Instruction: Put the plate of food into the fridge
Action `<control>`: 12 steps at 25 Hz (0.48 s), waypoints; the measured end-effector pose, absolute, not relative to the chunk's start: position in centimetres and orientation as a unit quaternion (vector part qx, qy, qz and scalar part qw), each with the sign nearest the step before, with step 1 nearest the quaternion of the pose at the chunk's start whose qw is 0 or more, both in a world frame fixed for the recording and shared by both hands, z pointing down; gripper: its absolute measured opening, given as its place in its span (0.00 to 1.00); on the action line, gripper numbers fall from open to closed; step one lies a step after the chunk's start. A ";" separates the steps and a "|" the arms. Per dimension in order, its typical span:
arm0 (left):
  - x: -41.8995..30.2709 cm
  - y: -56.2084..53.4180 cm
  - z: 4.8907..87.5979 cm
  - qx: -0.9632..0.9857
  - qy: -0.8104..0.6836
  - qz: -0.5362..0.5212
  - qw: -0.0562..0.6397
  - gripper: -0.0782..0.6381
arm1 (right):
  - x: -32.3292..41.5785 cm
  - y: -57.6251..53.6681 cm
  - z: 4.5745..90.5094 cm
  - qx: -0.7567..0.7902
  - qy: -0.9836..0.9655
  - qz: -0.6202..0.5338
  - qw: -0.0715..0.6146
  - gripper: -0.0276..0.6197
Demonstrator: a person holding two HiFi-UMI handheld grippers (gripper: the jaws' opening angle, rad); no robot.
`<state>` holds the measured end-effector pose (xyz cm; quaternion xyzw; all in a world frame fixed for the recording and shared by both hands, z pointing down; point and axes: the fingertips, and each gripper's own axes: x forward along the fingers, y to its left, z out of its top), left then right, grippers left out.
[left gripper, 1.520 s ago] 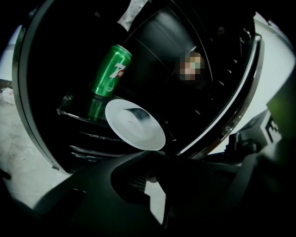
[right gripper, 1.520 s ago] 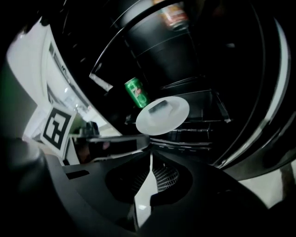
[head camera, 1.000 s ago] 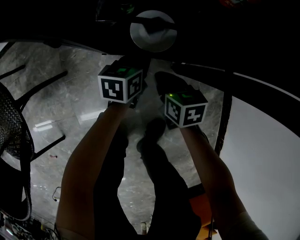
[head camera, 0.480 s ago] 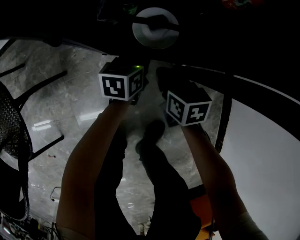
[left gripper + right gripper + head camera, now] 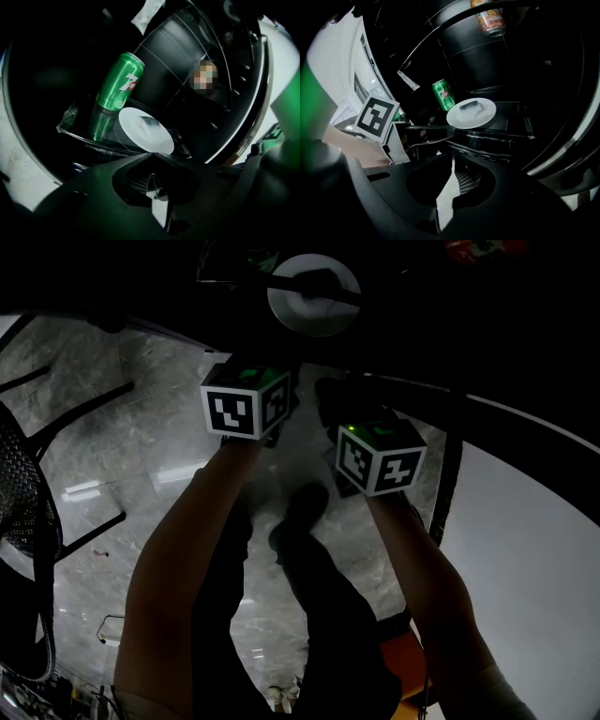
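A white plate (image 5: 314,294) with a dark piece of food on it rests on a shelf inside the dark fridge, at the top of the head view. My left gripper (image 5: 153,153) is shut and empty, its tips just short of the plate (image 5: 145,132). A green soda can (image 5: 117,86) stands behind the plate on the same shelf. My right gripper (image 5: 453,153) is also shut and empty, a little back from the plate (image 5: 471,112). The left gripper's marker cube (image 5: 375,117) shows at the left of the right gripper view.
An orange can (image 5: 490,18) sits on a higher fridge shelf. A black mesh chair (image 5: 28,512) stands at the left on the grey marble floor (image 5: 141,446). A pale curved surface (image 5: 534,549) fills the right. The person's legs are below the two marker cubes (image 5: 246,401) (image 5: 380,456).
Both grippers stay in front of the plate. Only the head view has shifted slightly.
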<state>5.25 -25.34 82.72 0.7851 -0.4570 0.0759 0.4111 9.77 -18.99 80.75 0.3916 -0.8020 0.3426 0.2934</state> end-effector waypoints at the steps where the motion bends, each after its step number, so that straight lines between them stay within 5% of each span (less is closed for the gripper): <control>1: 5.3 -25.4 82.7 0.786 -0.458 0.074 0.409 0.13 | 9.8 -19.0 80.7 0.391 -0.802 0.343 0.294 0.09; 12: 4.8 -23.6 82.8 0.790 -0.451 0.088 0.407 0.13 | 9.7 -18.2 80.3 0.385 -0.801 0.342 0.306 0.09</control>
